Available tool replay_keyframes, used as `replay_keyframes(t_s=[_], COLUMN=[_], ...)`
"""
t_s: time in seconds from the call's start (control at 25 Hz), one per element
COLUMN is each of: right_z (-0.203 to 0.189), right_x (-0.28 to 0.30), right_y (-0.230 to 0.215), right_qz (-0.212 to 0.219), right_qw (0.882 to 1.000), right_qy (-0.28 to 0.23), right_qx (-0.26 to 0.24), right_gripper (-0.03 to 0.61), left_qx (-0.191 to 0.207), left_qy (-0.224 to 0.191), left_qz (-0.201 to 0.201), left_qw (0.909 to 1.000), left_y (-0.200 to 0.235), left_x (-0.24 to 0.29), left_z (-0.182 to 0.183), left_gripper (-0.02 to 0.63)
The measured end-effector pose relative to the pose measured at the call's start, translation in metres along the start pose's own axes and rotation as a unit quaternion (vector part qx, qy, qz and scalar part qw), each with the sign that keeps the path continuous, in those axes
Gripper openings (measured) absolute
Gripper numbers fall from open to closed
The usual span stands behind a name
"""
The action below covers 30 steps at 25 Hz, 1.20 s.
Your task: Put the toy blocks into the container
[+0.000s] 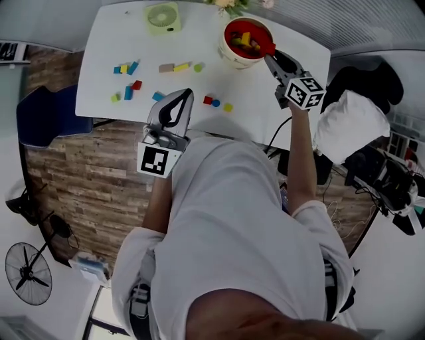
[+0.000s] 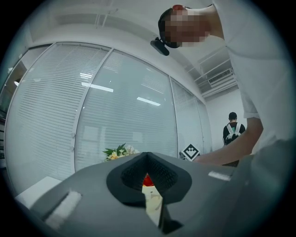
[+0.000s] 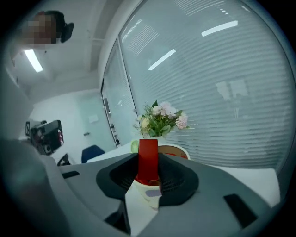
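We hold the right gripper [image 1: 271, 53] at the near-right rim of the container [image 1: 230, 57], a cream bowl with a red inside that stands toward the far right of the white surface [image 1: 265, 99]. Its jaws are closed partway on a red block [image 1: 269, 48]. In the right gripper view the right gripper [image 3: 148, 175] pinches the red block [image 3: 148, 152] upright between its pads, with the top of the block standing above them. The container [image 3: 175, 149] shows just behind the block there, and a bunch of flowers [image 3: 162, 118] beyond it. Some sorted blocks [image 1: 244, 41], yellow and red among them, already lie inside the container.

We keep the left gripper [image 1: 187, 93] above the near edge of the surface, well apart from the container. Its jaws are together and hold nothing. In the left gripper view the tips of the left gripper [image 2: 147, 155] meet, and only a slit below them lets a bit of red and cream through.

The loose blocks [image 1: 181, 66] lie scattered across the left and middle of the surface. A red and blue pair [image 1: 212, 101] with a yellow one [image 1: 228, 107] lies near the front edge. A small green fan [image 1: 163, 18] stands at the far edge
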State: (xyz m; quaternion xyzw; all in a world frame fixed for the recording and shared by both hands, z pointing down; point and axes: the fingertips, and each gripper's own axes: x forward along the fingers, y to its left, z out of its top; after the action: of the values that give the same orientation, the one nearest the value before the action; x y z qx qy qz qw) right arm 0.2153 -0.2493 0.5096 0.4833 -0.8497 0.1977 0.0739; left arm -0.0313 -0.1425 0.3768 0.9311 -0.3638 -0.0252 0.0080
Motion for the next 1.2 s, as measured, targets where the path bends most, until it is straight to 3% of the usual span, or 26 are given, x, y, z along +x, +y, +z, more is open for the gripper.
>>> replay_keyframes(t_s=[0.12,0.2,0.32,0.44,0.52,0.6,0.68,0.76,0.84,0.96,1.04,1.2], right_z=[-0.002,-0.009,-0.027,-0.044,-0.053,-0.056,-0.052,-0.044,-0.036,-0.018,-0.006,0.013], right_x=[0.027,0.047,0.072,0.088,0.095,0.101,0.102,0.1,0.096,0.085,0.074,0.05], right_y=[-0.008,-0.011,-0.015,-0.018,-0.021,-0.024,-0.024,-0.02,-0.014,-0.003,0.005,0.023], right_qz=[-0.017,-0.021,-0.028,-0.024,-0.023,-0.03,-0.036,-0.039,-0.042,-0.046,-0.052,-0.066], right_qw=[0.992,0.975,0.926,0.877,0.853,0.842,0.85,0.866,0.886,0.928,0.95,0.975], right_qy=[0.09,0.159,0.268,0.347,0.379,0.391,0.383,0.363,0.331,0.262,0.216,0.128], right_qx=[-0.082,-0.151,-0.264,-0.331,-0.357,-0.37,-0.36,-0.342,-0.322,-0.261,-0.22,-0.166], right_gripper=[0.132,0.132,0.132,0.133,0.135,0.155,0.193,0.201,0.183,0.124,0.106,0.043], left_qx=[-0.004,-0.004,-0.006,-0.009,-0.012,-0.013,-0.013,-0.013,-0.014,-0.011,-0.008,-0.007], left_qy=[-0.003,0.0,0.002,-0.001,-0.001,0.003,0.004,0.004,0.006,0.004,0.001,-0.004], left_qz=[0.006,0.011,0.021,0.036,0.045,0.047,0.044,0.041,0.036,0.02,0.006,-0.02], left_qw=[1.0,0.9999,0.9998,0.9993,0.9989,0.9988,0.9989,0.9991,0.9992,0.9997,1.0,0.9998], left_y=[0.006,0.011,0.021,0.03,0.037,0.043,0.047,0.05,0.052,0.053,0.052,0.048], left_x=[-0.007,-0.014,-0.022,-0.031,-0.038,-0.042,-0.045,-0.046,-0.044,-0.037,-0.031,-0.021], left_z=[0.0,-0.003,-0.005,-0.004,-0.005,-0.007,-0.008,-0.01,-0.013,-0.012,-0.009,-0.005], left_gripper=[-0.005,-0.005,-0.005,-0.005,-0.005,-0.005,-0.005,-0.005,-0.005,-0.005,-0.005,-0.005])
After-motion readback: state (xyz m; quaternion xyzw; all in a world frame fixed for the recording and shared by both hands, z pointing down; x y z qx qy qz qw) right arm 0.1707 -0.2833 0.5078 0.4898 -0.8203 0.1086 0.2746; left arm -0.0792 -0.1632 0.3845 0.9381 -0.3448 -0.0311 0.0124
